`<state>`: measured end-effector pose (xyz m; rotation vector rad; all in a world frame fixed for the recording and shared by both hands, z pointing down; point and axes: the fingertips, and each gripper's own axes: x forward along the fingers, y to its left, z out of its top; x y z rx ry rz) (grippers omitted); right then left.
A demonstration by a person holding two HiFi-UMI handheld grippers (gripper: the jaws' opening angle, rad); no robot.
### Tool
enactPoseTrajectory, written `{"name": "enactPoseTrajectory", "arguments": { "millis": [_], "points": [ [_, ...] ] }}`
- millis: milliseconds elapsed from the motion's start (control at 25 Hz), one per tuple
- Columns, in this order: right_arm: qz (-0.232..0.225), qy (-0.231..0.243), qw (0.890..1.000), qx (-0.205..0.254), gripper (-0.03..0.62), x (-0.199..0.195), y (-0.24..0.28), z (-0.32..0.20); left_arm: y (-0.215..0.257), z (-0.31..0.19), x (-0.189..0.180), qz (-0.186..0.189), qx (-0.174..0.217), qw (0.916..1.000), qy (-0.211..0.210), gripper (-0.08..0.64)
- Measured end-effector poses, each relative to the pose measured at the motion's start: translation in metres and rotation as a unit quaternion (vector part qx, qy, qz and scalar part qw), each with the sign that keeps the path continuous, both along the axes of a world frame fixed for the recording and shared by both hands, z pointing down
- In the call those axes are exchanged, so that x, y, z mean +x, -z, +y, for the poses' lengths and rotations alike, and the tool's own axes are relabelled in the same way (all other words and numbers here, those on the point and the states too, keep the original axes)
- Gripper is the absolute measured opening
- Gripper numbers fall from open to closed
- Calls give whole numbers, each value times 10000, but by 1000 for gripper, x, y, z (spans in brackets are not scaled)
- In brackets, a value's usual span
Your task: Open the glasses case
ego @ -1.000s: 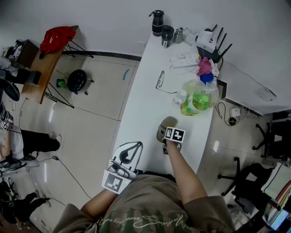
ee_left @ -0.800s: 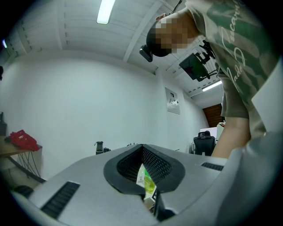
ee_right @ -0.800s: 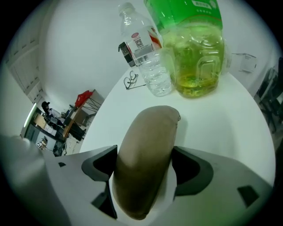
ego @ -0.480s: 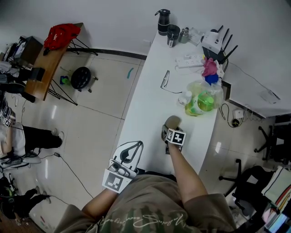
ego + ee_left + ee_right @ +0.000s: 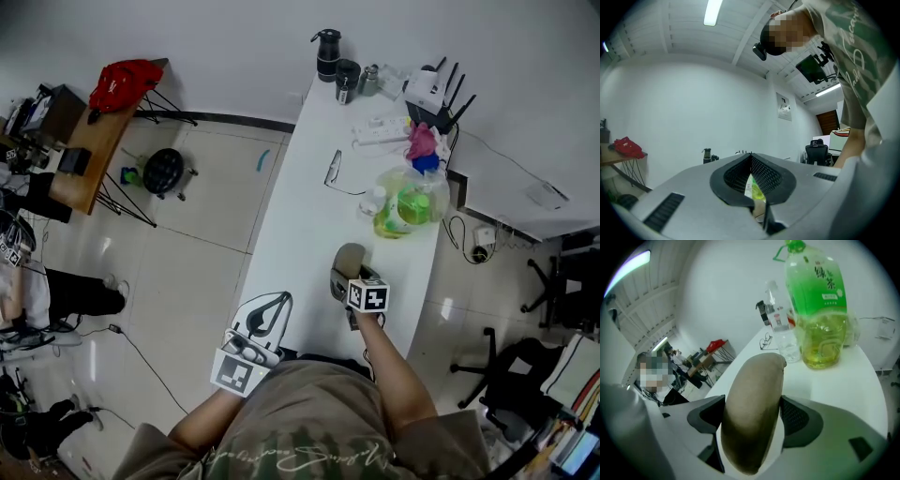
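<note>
The glasses case (image 5: 348,261) is a rounded grey-brown shell, closed, over the near part of the white table (image 5: 300,216). My right gripper (image 5: 345,279) is shut on it. In the right gripper view the case (image 5: 757,413) fills the gap between the two black pads of the right gripper (image 5: 754,420) and sticks out past them, pointing at the green bottle. My left gripper (image 5: 267,314) is at the table's near left corner, shut with nothing in it. In its own view the left gripper (image 5: 751,187) shows pads meeting along a thin slit.
A big green drink bottle (image 5: 410,204) in a clear bag and a small clear bottle (image 5: 372,200) stand just beyond the case. Glasses (image 5: 330,167) lie mid-table. A power strip (image 5: 382,127), router (image 5: 431,89) and dark flask (image 5: 326,52) are at the far end.
My right gripper has lifted a little and rolled with the case in it, and its marker cube has come nearer to the person. The left gripper has stayed put.
</note>
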<state>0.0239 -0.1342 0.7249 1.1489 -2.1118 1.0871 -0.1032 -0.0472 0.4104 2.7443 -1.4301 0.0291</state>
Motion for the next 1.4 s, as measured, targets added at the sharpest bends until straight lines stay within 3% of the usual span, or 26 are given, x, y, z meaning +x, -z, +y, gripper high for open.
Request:
{"name": "enactPoseTrajectory", "arguments": {
  "millis": [240, 440, 760, 1240, 1400],
  "points": [
    [-911, 194, 9921, 845, 371, -13, 111, 26, 3, 7, 16, 236, -57, 9996, -157, 8],
    [-1323, 264, 9790, 1528, 371, -14, 190, 48, 10, 15, 27, 438, -8, 9986, -296, 8],
    [-1411, 311, 9651, 2183, 371, 4, 252, 73, 3, 17, 49, 280, -207, 9983, -475, 8],
    [-1216, 484, 9513, 2791, 371, 17, 283, 89, -2, 21, 84, 188, -522, 9931, -1029, 9],
    [-1215, 558, 9485, 2873, 371, 15, 291, 89, 4, 22, 92, 296, -576, 9908, -1185, 55]
  ]
}}
